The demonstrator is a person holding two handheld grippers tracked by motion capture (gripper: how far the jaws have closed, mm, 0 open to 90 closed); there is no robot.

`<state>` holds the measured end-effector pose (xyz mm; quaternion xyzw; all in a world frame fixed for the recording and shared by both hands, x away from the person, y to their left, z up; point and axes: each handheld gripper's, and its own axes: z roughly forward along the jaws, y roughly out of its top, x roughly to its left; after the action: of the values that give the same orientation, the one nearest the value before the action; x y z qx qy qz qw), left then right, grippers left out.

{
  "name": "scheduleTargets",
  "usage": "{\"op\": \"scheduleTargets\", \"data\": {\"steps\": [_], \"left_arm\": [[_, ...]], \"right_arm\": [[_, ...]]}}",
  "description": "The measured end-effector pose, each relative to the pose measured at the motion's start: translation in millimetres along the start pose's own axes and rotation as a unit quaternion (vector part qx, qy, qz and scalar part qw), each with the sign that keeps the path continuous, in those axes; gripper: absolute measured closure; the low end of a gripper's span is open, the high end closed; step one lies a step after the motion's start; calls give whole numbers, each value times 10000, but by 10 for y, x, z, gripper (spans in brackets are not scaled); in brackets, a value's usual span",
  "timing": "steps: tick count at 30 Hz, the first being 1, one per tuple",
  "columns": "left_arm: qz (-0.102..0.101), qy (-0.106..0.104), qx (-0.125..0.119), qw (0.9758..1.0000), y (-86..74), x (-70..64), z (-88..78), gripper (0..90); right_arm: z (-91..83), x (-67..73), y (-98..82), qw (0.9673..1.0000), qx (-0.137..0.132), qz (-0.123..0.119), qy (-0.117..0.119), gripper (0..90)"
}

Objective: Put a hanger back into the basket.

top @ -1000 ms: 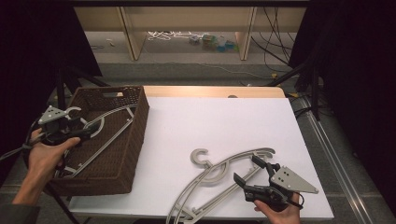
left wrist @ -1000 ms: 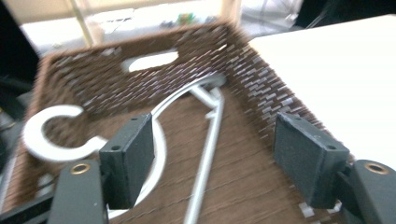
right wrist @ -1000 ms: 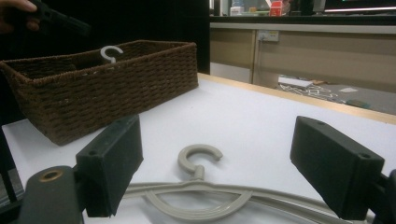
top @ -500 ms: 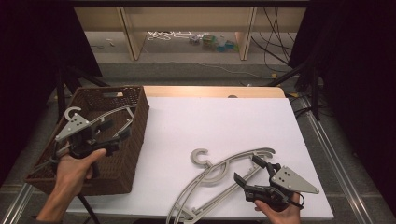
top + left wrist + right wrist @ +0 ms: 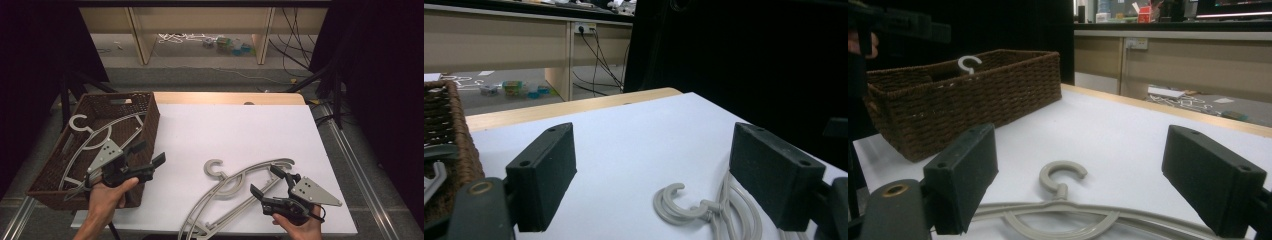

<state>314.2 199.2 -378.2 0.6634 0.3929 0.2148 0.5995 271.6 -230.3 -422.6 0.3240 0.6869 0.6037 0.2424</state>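
Hangers: I read the grey plastic coat hangers (image 5: 235,195) running 7-to-1 o'clock, at 10 o'clock touching my spread, empty right gripper (image 5: 272,185); left gripper (image 5: 148,154), also spread, sits well apart.

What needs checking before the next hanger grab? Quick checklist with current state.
1. Left hand-held gripper free: ok, jaws apart, nothing between them, at the basket's near right edge.
2. Right hand-held gripper free: ok, jaws wide open, low by the hangers on the table.
3. Hanger in wicker basket settled: ok, the basketed hanger lies inside with its hook toward the far end.
4. Hangers left on table: ok to pick, hooks point toward the far side.
5. How many are stacked there: cannot tell, arcs overlap.
6. White table surface between basket and hangers clear: ok.
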Motion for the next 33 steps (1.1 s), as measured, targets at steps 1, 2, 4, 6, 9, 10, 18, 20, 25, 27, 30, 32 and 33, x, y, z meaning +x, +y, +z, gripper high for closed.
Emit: {"op": "scheduleTargets", "data": {"steps": [1, 2, 4, 6, 9, 10, 18, 20, 25, 27, 30, 32, 33], "left_arm": [[-12, -15, 4, 10000, -23, -18, 8, 186], [-11, -26, 1, 10000, -44, -35, 15, 185], [76, -46, -53, 9999, -84, -61, 28, 184], [104, 4, -24, 9999, -126, -88, 26, 184], [152, -51, -10, 9999, -211, -118, 20, 181], [160, -56, -22, 9999, -249, -126, 21, 181], [357, -13, 290, 9989, -605, -161, 22, 178], [372, -5, 355, 9987, -636, -168, 34, 176], [391, -48, 380, 9985, -652, -193, 66, 172], [417, -50, 441, 9981, -649, -197, 65, 171], [430, -75, 470, 9979, -659, -208, 73, 171], [462, -93, 483, 9977, -662, -216, 75, 170], [456, -114, 501, 9976, -664, -220, 78, 170]], "right_arm": [[0, -5, 1, 10000, 31, 13, 33, 155], [-1, -6, 1, 10000, 43, 29, 34, 155], [-6, -10, 2, 10000, 47, 17, 53, 155], [-13, -3, 8, 10000, 44, 9, 83, 155], [-20, 2, 5, 10000, 44, 32, 54, 154], [-20, 2, 5, 10000, 44, 32, 54, 154], [-26, 24, 11, 9999, 45, -11, 108, 155], [-23, 20, 10, 9999, 34, -39, 97, 155], [-25, 16, 7, 9999, 51, -50, 75, 155], [-26, 21, 5, 9999, 40, -58, 73, 155], [-35, 23, 5, 10000, 64, -41, 43, 155], [-30, 22, 4, 9999, 70, -44, 60, 155], [-27, 23, 5, 9999, 72, -50, 53, 155]]}}
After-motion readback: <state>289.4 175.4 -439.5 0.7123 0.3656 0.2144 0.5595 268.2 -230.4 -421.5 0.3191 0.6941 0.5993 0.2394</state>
